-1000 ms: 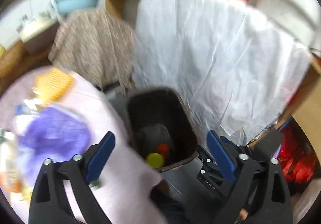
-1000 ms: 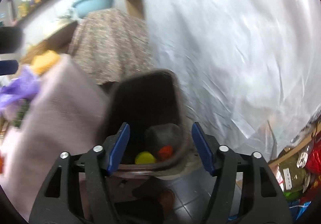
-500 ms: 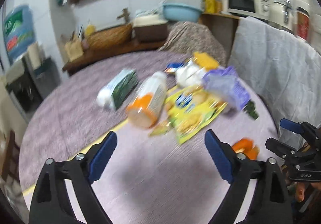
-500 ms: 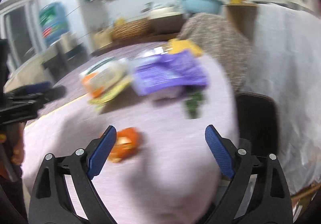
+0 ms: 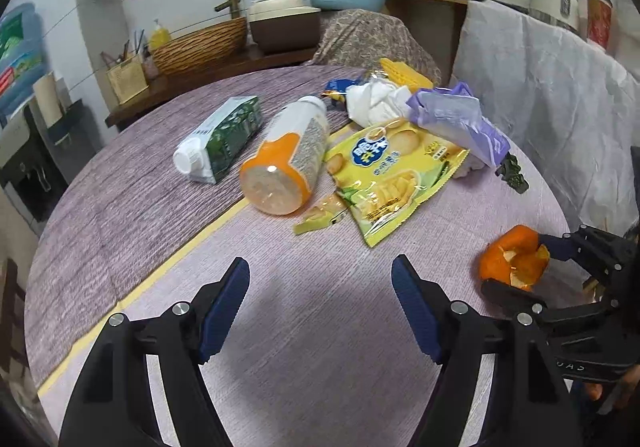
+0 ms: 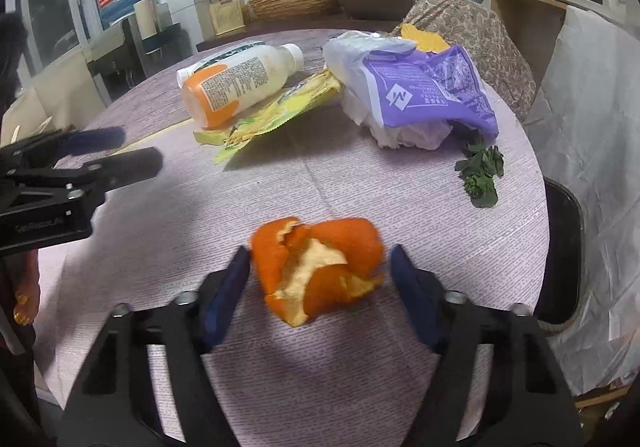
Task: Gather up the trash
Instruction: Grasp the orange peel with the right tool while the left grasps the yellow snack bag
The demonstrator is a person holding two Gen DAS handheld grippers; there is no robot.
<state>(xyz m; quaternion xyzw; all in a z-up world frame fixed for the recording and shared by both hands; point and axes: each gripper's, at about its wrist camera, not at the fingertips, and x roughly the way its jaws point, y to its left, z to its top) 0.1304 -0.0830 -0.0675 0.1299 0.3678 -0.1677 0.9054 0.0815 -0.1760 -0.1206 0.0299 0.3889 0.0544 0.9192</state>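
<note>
A second ago both grippers hung over the dark bin; now both have swung back over the round table (image 5: 120,207), so the next bit of trash is about to be picked. The right gripper (image 6: 320,275) is wide open, low, with the orange peel (image 6: 316,267) right between its fingers, not squeezed yet. The left gripper (image 5: 320,299) is open too, holding nothing, with the yellow snack bag (image 5: 388,175) and plastic bottle (image 5: 288,159) ahead of it.
</note>
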